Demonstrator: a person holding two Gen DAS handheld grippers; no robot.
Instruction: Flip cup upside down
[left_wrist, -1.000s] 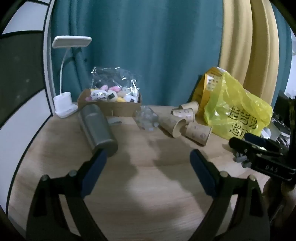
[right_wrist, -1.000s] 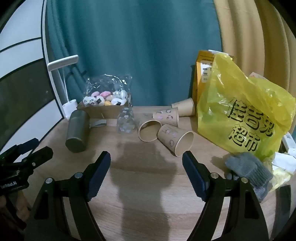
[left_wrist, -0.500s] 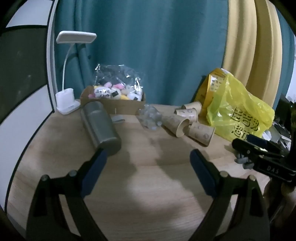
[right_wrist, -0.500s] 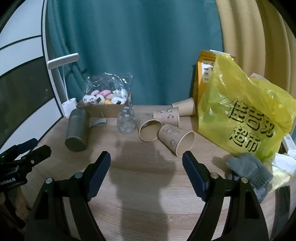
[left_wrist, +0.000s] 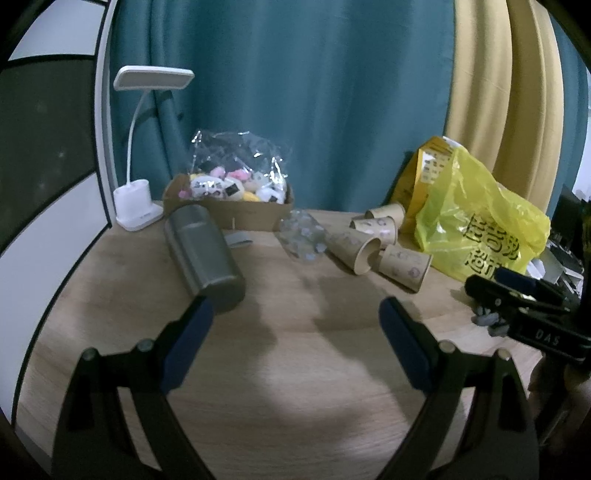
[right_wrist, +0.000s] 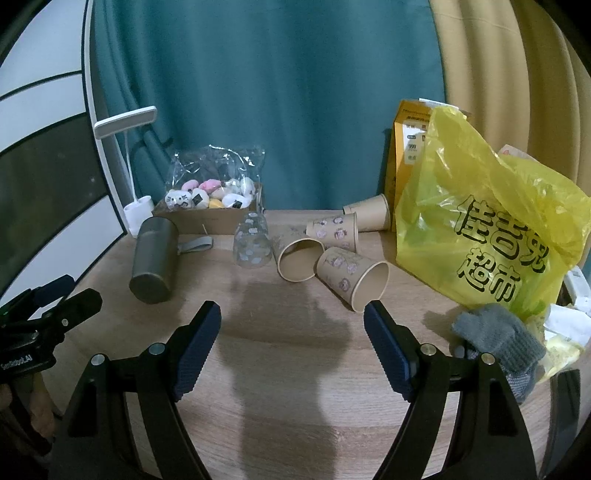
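Several brown paper cups lie on their sides on the wooden table (right_wrist: 295, 354); the nearest one (right_wrist: 351, 277) points its mouth toward me, with another (right_wrist: 295, 256) beside it. They also show in the left wrist view (left_wrist: 404, 264). A clear glass cup (right_wrist: 252, 242) with pale spots and a grey metal tumbler (right_wrist: 154, 260) lie on their sides to the left. My right gripper (right_wrist: 291, 314) is open and empty, just short of the nearest paper cup. My left gripper (left_wrist: 295, 308) is open and empty, near the tumbler (left_wrist: 203, 254).
A yellow plastic bag (right_wrist: 487, 236) and a grey glove (right_wrist: 498, 336) sit at the right. A cardboard box of small plush toys (right_wrist: 210, 206) and a white desk lamp (right_wrist: 127, 162) stand at the back left. Curtains hang behind the table.
Both grippers stay open and empty. The left wrist view has tilted up and drifted slightly; the right one has edged a little closer to the paper cups.
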